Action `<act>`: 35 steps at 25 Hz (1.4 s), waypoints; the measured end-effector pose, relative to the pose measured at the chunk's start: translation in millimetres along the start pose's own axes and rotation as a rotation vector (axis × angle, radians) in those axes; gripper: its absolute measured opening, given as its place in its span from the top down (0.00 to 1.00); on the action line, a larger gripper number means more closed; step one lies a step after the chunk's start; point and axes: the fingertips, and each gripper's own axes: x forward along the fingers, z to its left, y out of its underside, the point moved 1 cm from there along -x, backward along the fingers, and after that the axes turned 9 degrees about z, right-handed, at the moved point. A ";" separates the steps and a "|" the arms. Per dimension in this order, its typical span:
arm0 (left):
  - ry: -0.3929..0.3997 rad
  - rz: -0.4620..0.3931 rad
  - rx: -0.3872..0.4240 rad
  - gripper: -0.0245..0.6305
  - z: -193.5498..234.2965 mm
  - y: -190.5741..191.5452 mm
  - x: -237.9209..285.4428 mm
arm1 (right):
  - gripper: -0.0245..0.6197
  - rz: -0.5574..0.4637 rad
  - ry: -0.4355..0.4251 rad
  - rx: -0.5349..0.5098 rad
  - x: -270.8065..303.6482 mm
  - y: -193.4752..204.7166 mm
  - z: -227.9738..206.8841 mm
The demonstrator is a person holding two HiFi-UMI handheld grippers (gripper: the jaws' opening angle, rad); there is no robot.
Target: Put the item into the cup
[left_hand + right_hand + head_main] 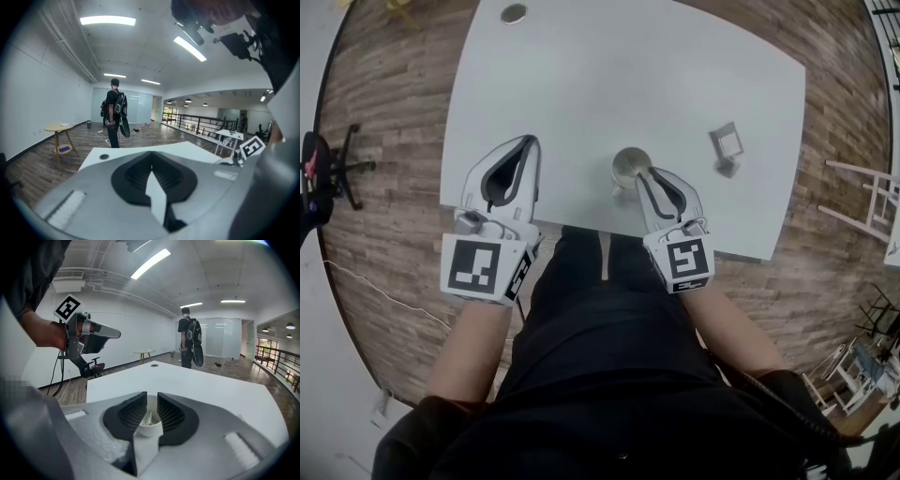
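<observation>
1. the right gripper (151, 401) has its jaws parted by a narrow gap. the ribbed black pads face each other and grip nothing.
2. through that gap, just beyond and below the tips, stands the cup (151, 429). it is smooth, round and white, and neither pad presses on it.
3. the item (148, 417) lies inside the cup. it is a pale, crumpled scrap leaning toward the left-hand pad's side of the inner wall (its material cannot be made out).
4. the left gripper (151, 161) has its jaws brought fully together. the ribbed dark pads meet in a thin seam with nothing between them.
5. both grippers have smooth grey moulded shells around a teardrop-shaped black lining. each carries a cube of black-and-white square markers at the rear.
6. the table (628, 75) is a flat, matte white slab spreading out ahead of both sets of jaws. a small round dark grommet (514, 13) is set in it far beyond the left jaws.
7. a small grey square object (727, 142) sits on the table off to the right of the right jaws, well apart from the cup.
8. the floor (384, 84) is brown wood planking.
9. far past the right tips a person (190, 341) stands with a dark backpack.
</observation>
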 end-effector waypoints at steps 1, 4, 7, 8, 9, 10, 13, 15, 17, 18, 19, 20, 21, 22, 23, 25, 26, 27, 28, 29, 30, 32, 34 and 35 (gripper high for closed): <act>0.001 -0.004 0.003 0.97 -0.5 -1.6 0.0 | 0.85 -0.005 0.003 -0.003 -1.1 -1.2 -0.2; 0.005 -0.015 0.020 0.97 -2.7 -8.1 -1.2 | 0.85 -0.017 0.015 0.007 -5.0 -4.9 -3.3; 0.009 -0.026 0.032 0.97 -5.0 -13.7 -2.5 | 0.85 -0.027 0.031 0.010 -9.3 -8.0 -7.6; 0.010 -0.030 0.035 0.97 -5.3 -15.2 -2.6 | 0.85 -0.032 0.037 0.010 -10.4 -9.4 -9.0; 0.011 -0.034 0.036 0.97 -5.4 -16.7 -2.6 | 0.85 -0.038 0.043 0.011 -11.5 -11.0 -10.5; 0.012 -0.038 0.035 0.97 -5.4 -18.3 -2.3 | 0.85 -0.044 0.050 0.010 -12.5 -12.7 -12.3; 0.020 -0.056 0.033 0.97 -7.2 -25.4 -1.9 | 0.85 -0.061 0.067 0.009 -15.1 -17.6 -18.0; 0.022 -0.064 0.044 0.97 -9.4 -29.2 -2.6 | 0.85 -0.065 0.075 0.011 -17.4 -18.5 -20.7; 0.018 -0.070 0.049 0.97 -8.6 -32.3 -3.4 | 0.85 -0.067 0.082 0.012 -19.4 -19.1 -23.5; 0.015 -0.074 0.050 0.97 -7.5 -34.0 -3.8 | 0.85 -0.071 0.086 0.012 -20.3 -20.0 -25.1; 0.013 -0.077 0.051 0.97 -6.7 -35.7 -3.9 | 0.85 -0.075 0.091 0.010 -20.9 -21.4 -26.8; 0.013 -0.080 0.054 0.97 -6.3 -37.2 -3.6 | 0.85 -0.079 0.097 0.008 -21.3 -23.0 -28.9; 0.016 -0.082 0.059 0.97 -6.5 -38.6 -3.0 | 0.85 -0.082 0.105 0.007 -21.6 -24.7 -31.3; 0.020 -0.084 0.065 0.97 -7.0 -39.8 -2.4 | 0.85 -0.085 0.113 0.008 -21.7 -26.4 -33.7; 0.024 -0.086 0.071 0.97 -7.5 -40.9 -2.1 | 0.85 -0.089 0.121 0.010 -22.0 -28.1 -36.0; 0.025 -0.091 0.080 0.97 -7.8 -43.9 -2.6 | 0.85 -0.098 0.130 0.012 -23.1 -31.2 -39.2; 0.024 -0.095 0.084 0.97 -8.0 -45.8 -2.9 | 0.85 -0.102 0.133 0.010 -24.3 -32.4 -40.7; 0.024 -0.099 0.088 0.97 -8.5 -48.2 -3.0 | 0.85 -0.105 0.136 0.007 -25.9 -33.4 -42.5; 0.024 -0.105 0.092 0.97 -9.0 -50.9 -2.7 | 0.85 -0.109 0.142 0.004 -27.9 -34.5 -44.7; 0.025 -0.111 0.097 0.97 -9.5 -53.9 -2.1 | 0.85 -0.113 0.149 0.003 -29.8 -35.7 -47.5; 0.026 -0.117 0.102 0.97 -9.8 -57.1 -1.1 | 0.85 -0.119 0.157 0.003 -31.3 -37.2 -50.8; 0.031 -0.128 0.111 0.97 -10.6 -63.6 1.0 | 0.85 -0.127 0.170 0.006 -33.2 -40.4 -57.5; 0.039 -0.139 0.122 0.97 -13.4 -69.5 2.5 | 0.85 -0.134 0.183 0.007 -36.1 -43.8 -63.9; 0.044 -0.145 0.127 0.97 -15.2 -72.2 3.2 | 0.85 -0.139 0.190 0.007 -38.1 -46.0 -66.9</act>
